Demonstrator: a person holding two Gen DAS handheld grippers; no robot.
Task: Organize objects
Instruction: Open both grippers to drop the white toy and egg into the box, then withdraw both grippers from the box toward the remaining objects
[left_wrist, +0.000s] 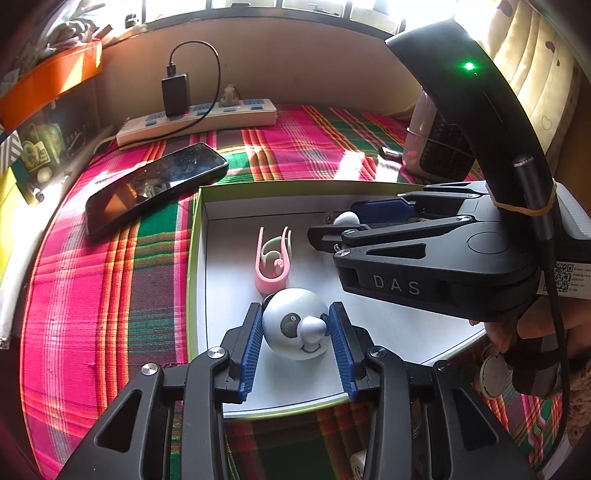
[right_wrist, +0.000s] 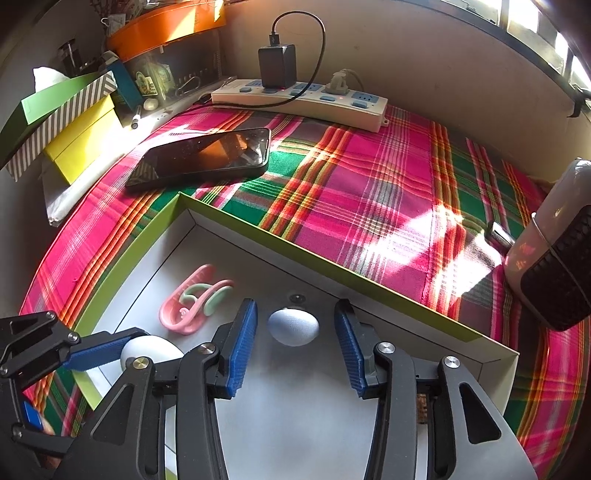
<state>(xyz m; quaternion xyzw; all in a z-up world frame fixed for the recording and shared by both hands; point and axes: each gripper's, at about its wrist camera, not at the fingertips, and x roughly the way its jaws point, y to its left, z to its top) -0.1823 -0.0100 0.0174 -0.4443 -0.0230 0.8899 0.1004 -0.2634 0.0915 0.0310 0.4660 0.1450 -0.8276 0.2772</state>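
Observation:
A white panda-face ball (left_wrist: 291, 332) rests on the floor of a shallow white box with a green rim (left_wrist: 195, 236). It lies between the blue pads of my left gripper (left_wrist: 295, 306), which are open and stand close on either side of it. A small white egg-shaped piece (right_wrist: 293, 326) lies in the same box (right_wrist: 258, 230) between the pads of my right gripper (right_wrist: 295, 304), which is open with clear gaps on both sides. A pink and green clip (left_wrist: 271, 262) (right_wrist: 192, 299) lies in the box beside them. The right gripper (left_wrist: 334, 221) also shows in the left wrist view.
A black phone (left_wrist: 155, 184) (right_wrist: 203, 157) lies on the plaid cloth behind the box. A white power strip (right_wrist: 299, 99) with a black charger (right_wrist: 277, 66) runs along the back wall. A small fan (right_wrist: 554, 258) stands at the right; boxes and an orange tray (right_wrist: 166, 26) crowd the left.

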